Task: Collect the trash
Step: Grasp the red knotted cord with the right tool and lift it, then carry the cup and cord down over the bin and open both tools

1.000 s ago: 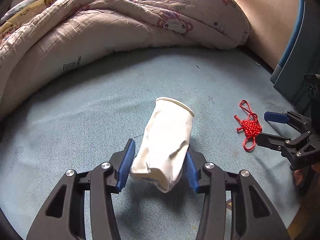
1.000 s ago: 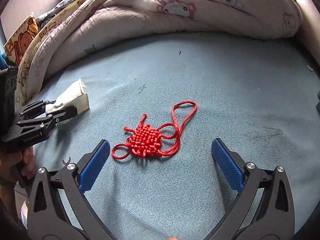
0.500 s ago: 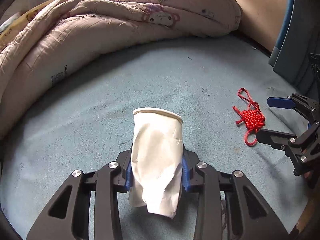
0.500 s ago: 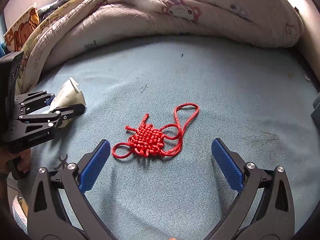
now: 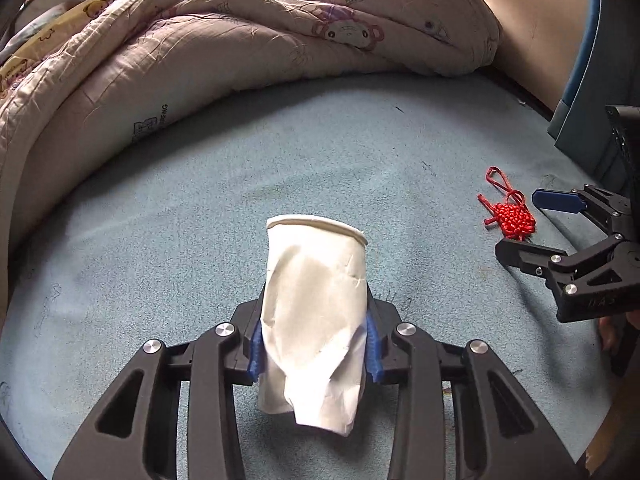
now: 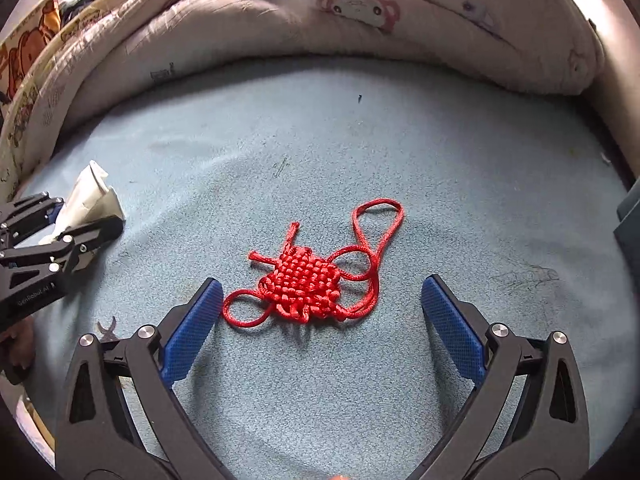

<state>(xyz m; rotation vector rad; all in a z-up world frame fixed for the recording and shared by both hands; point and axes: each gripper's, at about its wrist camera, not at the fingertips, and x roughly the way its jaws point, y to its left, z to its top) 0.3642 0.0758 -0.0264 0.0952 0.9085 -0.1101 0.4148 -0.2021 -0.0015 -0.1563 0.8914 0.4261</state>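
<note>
A crumpled white paper cup (image 5: 316, 304) is clamped between the blue pads of my left gripper (image 5: 314, 346), held just above the blue bed sheet (image 5: 280, 160). It also shows in the right wrist view (image 6: 90, 200) at the far left. A red woven knot ornament (image 6: 308, 280) with cord loops lies flat on the sheet. My right gripper (image 6: 320, 316) is open, low over the sheet, with its fingers on either side of the knot's near end. In the left wrist view the knot (image 5: 512, 216) lies at the right, by the right gripper (image 5: 528, 224).
A rumpled pink cartoon-print quilt (image 5: 240, 40) is piled along the far side of the bed, also seen in the right wrist view (image 6: 320, 12). A blue panel (image 5: 588, 92) stands at the bed's right edge. A cartoon-print pillow (image 6: 24, 52) lies far left.
My left gripper closed on the paper cup and lifted it, rim tilted up. My right gripper moved forward and lower, so the red knot now sits between its open fingers.
</note>
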